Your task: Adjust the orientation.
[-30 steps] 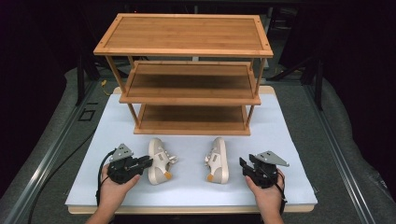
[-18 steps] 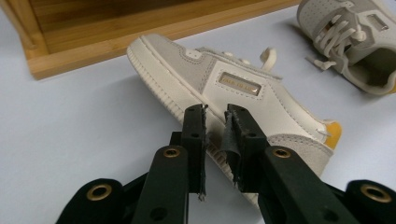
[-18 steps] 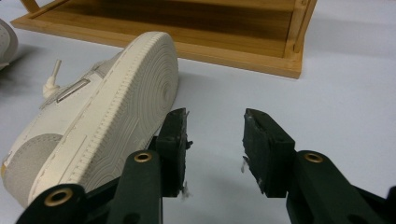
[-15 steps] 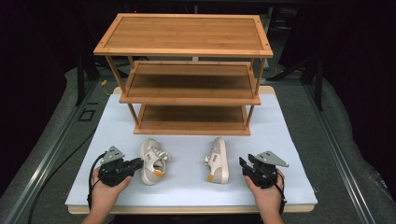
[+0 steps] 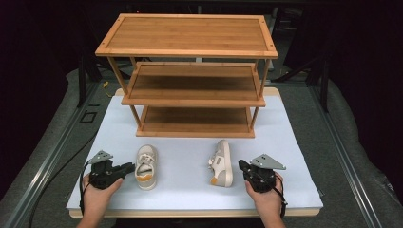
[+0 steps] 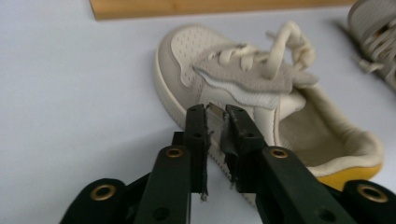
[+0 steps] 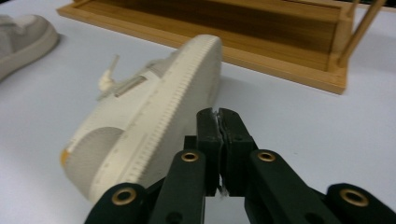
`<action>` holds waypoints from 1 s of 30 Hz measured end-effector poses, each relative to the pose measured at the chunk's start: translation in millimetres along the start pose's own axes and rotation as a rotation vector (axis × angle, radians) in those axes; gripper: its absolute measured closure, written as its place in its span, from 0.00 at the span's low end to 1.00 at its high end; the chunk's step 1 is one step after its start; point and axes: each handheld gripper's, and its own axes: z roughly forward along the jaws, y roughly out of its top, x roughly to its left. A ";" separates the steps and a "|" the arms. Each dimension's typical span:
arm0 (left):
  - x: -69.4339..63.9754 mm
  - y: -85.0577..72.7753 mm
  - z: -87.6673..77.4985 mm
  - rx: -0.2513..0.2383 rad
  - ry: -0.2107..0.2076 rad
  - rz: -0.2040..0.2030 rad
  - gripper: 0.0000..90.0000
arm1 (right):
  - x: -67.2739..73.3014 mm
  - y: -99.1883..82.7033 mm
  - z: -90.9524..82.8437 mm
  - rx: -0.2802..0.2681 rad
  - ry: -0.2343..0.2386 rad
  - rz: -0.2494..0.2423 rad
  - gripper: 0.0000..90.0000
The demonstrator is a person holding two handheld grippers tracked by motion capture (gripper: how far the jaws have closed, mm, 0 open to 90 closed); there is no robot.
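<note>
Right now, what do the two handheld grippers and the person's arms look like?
Both the left gripper and the right gripper are black, each topped by a grey three-cornered plate, with a black cable trailing off. Close up, the flat black jaws carry brass-coloured rivets. The forearms are bare, with no sleeves or gloves.

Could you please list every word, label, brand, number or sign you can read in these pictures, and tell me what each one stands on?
None: no readable text anywhere.
Left shoe: no logo or lettering legible on its upper or sole.
Right shoe, lying on its side: sole shows ridges, no lettering.
Wooden shoe rack: plain wood, no label.
Left gripper and right gripper: no markings.
</note>
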 end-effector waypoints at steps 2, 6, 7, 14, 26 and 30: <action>-2.7 0.4 -0.1 -0.008 -0.002 0.005 0.85 | 4.3 1.9 -0.6 -0.010 0.020 0.003 0.99; -6.5 1.3 -0.2 -0.010 0.014 0.027 0.83 | 16.4 5.3 0.2 -0.025 0.072 -0.025 0.98; -6.2 1.5 -1.0 -0.016 0.010 0.022 0.82 | 20.0 5.0 1.4 -0.019 0.083 -0.038 0.98; -5.7 2.6 -5.7 -0.041 -0.012 0.005 0.76 | 26.4 3.9 5.6 0.011 0.092 -0.064 0.97; -7.8 0.0 -7.7 -0.056 -0.015 -0.005 0.67 | 8.8 -0.9 -4.4 0.028 0.038 0.024 0.96; -7.9 -0.5 -7.4 -0.063 -0.029 -0.015 0.65 | -4.0 -5.0 -6.2 0.061 -0.010 0.073 0.96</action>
